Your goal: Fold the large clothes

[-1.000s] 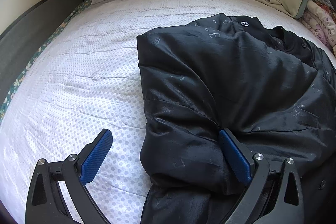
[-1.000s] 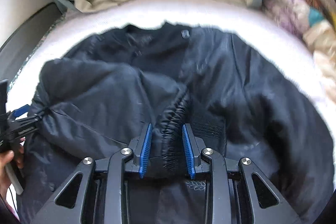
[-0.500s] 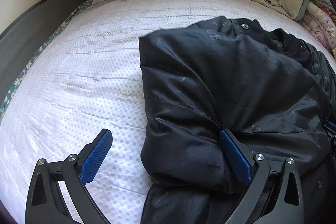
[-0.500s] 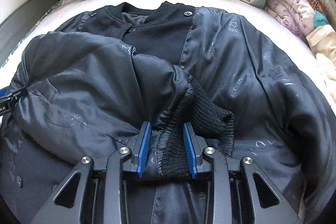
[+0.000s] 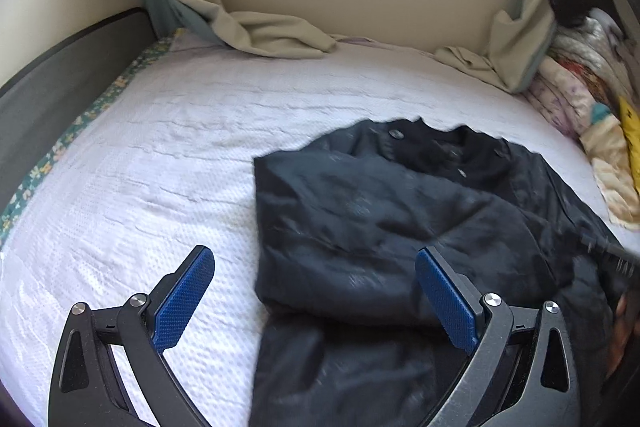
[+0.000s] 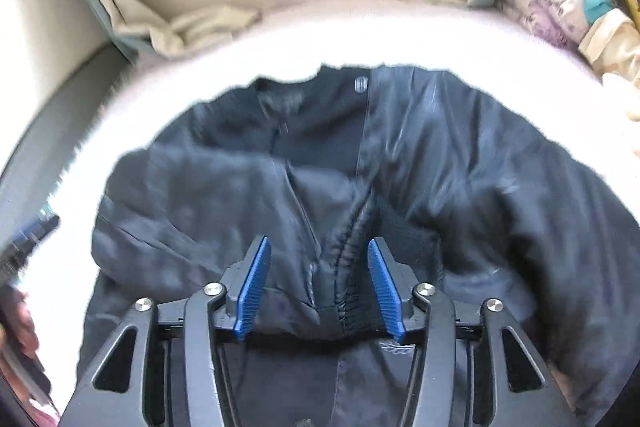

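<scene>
left gripper point(image 5: 314, 291): fingers apart above jacket point(image 5: 400, 211) edge | right gripper point(image 6: 320, 287): fingers apart, cuff point(image 6: 352, 291) between

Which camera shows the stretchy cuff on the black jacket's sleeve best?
The right wrist view. The ribbed cuff lies right between the open fingers of the right gripper, close up on the black jacket, though a little blurred. The left wrist view shows the jacket's folded side and collar snaps beyond the open left gripper, but no cuff.

one jacket point(image 5: 400, 227), two claws point(image 5: 316, 291)
</scene>
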### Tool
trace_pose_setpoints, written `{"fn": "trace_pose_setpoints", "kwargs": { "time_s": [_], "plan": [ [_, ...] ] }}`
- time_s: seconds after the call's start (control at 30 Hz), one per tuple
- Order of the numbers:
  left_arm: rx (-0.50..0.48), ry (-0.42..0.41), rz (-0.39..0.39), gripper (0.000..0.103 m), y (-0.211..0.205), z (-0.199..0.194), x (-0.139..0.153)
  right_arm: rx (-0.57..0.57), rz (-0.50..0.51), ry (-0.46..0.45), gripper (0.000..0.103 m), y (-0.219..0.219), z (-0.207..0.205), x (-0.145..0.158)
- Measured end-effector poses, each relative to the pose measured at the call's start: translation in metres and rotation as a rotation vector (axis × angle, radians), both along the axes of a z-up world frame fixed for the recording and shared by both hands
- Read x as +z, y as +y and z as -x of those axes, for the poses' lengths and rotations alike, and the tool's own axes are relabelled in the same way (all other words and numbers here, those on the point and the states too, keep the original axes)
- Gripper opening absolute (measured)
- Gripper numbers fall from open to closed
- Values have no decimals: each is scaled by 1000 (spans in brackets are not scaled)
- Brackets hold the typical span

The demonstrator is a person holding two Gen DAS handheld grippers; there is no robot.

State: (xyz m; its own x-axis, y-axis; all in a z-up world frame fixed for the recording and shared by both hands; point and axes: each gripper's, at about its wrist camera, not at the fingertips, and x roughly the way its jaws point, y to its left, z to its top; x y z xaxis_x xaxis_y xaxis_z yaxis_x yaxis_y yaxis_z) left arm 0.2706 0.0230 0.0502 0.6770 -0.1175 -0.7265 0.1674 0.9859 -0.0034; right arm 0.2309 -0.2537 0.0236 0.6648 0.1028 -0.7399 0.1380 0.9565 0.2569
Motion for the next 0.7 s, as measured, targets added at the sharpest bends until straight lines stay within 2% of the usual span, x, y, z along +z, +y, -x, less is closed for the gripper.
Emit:
{"fn": "trace_pose_setpoints", "kwargs": {
  "time_s": [0.07,0.17,0.33,0.43,0.53,0.7],
  "plan": [
    [-28,14,2,102,-5,9,0,-18,23,-19,56,-9,8,9],
    [-55,-3,-18,102,-11,25,7,-51,26,-15,57,-26,20,13],
    [-87,14,48,102,-8,61,10,-167,-54,-10,57,-76,65,24],
    [-109,20,50,102,-11,74,3,-239,-98,3,57,-99,92,26],
    [-121,58,32,102,-17,72,-8,-342,-159,44,57,-127,135,18],
    [-133,63,45,102,-20,75,-9,-541,-256,54,57,-175,221,6]
  ]
}}
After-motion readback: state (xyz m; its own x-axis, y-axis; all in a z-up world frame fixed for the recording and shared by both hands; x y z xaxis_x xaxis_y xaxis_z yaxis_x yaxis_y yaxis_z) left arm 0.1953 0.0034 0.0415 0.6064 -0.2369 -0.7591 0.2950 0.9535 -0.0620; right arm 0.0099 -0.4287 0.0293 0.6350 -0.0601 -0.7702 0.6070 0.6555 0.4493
